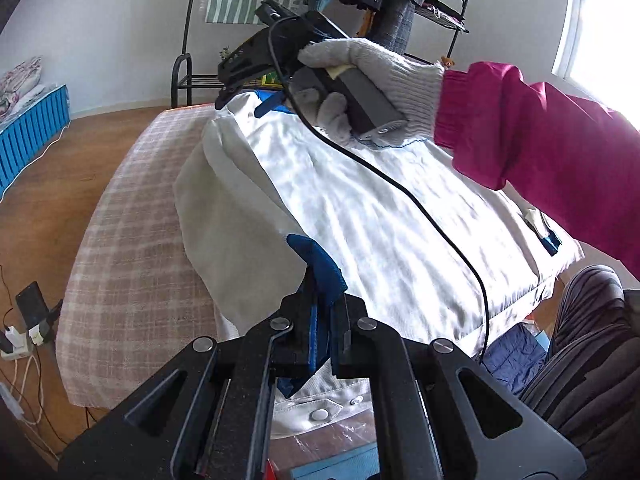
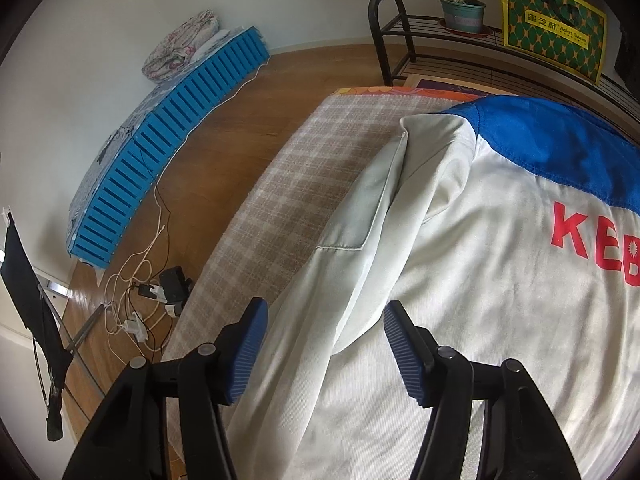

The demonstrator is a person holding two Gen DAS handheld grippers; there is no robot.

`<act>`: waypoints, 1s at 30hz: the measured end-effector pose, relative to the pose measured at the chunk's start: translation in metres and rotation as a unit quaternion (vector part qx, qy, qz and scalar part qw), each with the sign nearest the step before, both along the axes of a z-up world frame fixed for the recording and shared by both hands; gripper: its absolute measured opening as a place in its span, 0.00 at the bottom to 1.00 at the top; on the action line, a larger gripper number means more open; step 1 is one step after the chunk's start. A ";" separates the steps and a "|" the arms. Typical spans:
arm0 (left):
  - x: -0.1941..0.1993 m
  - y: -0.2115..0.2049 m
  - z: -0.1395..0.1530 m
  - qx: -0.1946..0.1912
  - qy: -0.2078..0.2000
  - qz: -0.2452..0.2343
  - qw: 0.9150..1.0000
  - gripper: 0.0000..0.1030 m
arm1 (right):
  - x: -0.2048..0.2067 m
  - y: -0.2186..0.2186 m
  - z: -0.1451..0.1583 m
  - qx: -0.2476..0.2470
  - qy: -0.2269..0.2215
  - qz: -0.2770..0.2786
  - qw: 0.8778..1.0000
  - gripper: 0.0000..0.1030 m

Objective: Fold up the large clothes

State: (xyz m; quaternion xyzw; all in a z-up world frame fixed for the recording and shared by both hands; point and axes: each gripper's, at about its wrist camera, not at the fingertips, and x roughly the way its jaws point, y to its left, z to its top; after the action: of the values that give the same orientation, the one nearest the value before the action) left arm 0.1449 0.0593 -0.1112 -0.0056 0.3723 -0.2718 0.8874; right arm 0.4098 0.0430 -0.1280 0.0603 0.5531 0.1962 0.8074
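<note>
- Black linkage bars of the left gripper [image 1: 320,280] fill the foreground of the left wrist view; its jaws are pressed together on a blue cuff [image 1: 318,264], a white snap-buttoned band of the same garment showing below them.
- Beyond the cuff, a white jacket [image 1: 360,208] is seen spread back-up over a plaid-covered table [image 1: 132,240].
- At the jacket's far end, a gloved hand [image 1: 360,76] in a magenta sleeve [image 1: 540,136] is shown holding the right gripper [image 1: 256,100], from which a black cable [image 1: 420,208] trails across the fabric.
- In the right wrist view, the right gripper [image 2: 326,344] is seen with its jaws spread; a folded-in white sleeve [image 2: 360,264] lies below the gap, and no pad is seen pressing on it.
- Red letters [image 2: 592,240] are printed under the blue yoke [image 2: 560,148] of the jacket [image 2: 500,320].
- On the wooden floor [image 2: 224,136], a blue slatted pallet [image 2: 160,152] and a tangle of chargers [image 2: 152,304] are visible.
- A potted plant [image 2: 464,12] stands on a black metal rack [image 2: 420,40] behind the table [image 2: 280,208].
</note>
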 end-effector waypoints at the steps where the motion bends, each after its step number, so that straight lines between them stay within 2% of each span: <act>1: -0.001 -0.002 -0.001 0.002 0.001 -0.004 1.000 0.02 | 0.003 0.008 -0.001 -0.017 -0.005 0.006 1.000 0.62; 6: -0.008 -0.011 -0.011 0.012 0.009 -0.021 1.000 0.02 | 0.020 0.043 -0.009 -0.106 -0.023 0.031 0.994 0.62; 9: -0.013 -0.016 -0.017 0.023 0.012 -0.032 0.999 0.02 | 0.027 0.060 -0.022 -0.174 -0.028 0.043 0.983 0.58; 11: -0.016 -0.018 -0.018 0.030 0.010 -0.037 0.999 0.02 | 0.031 0.064 -0.030 -0.206 -0.030 0.045 0.977 0.39; 12: -0.018 -0.018 -0.017 0.033 0.008 -0.038 0.999 0.02 | 0.033 0.062 -0.032 -0.206 -0.029 0.046 0.977 0.22; 13: -0.019 -0.019 -0.017 0.034 0.007 -0.040 0.999 0.01 | 0.034 0.058 -0.031 -0.192 -0.027 0.042 0.980 0.12; 15: -0.020 -0.018 -0.016 0.035 0.009 -0.044 0.998 0.01 | 0.034 0.043 -0.021 -0.138 -0.027 0.022 0.990 0.07; 20: -0.029 -0.023 -0.017 0.041 0.017 -0.066 0.997 0.00 | 0.023 -0.014 0.006 -0.024 -0.038 -0.031 0.999 0.03; 22: -0.038 -0.027 -0.015 0.044 0.016 -0.080 0.996 0.00 | 0.010 -0.053 0.007 0.056 -0.024 -0.061 0.996 0.00; 23: -0.043 -0.028 -0.015 0.047 0.015 -0.087 0.995 0.00 | 0.002 -0.072 0.006 0.079 -0.020 -0.071 0.994 0.00; 25: -0.053 -0.033 -0.016 0.055 0.018 -0.100 0.993 0.00 | -0.012 -0.102 -0.004 0.077 -0.009 -0.084 0.993 0.01; 28: -0.061 -0.035 -0.019 0.057 0.037 -0.110 0.992 0.00 | -0.023 -0.131 -0.023 0.030 0.017 -0.082 0.996 0.05; 30: -0.060 -0.030 -0.018 0.042 0.055 -0.102 0.992 0.00 | -0.023 -0.141 -0.019 0.041 0.010 -0.086 0.995 0.07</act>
State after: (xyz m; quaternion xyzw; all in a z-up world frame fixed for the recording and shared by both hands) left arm 0.0852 0.0291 -0.1297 0.0549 0.4301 -0.3440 0.8329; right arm 0.3871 -0.0981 -0.1466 0.1428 0.5451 0.1484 0.8127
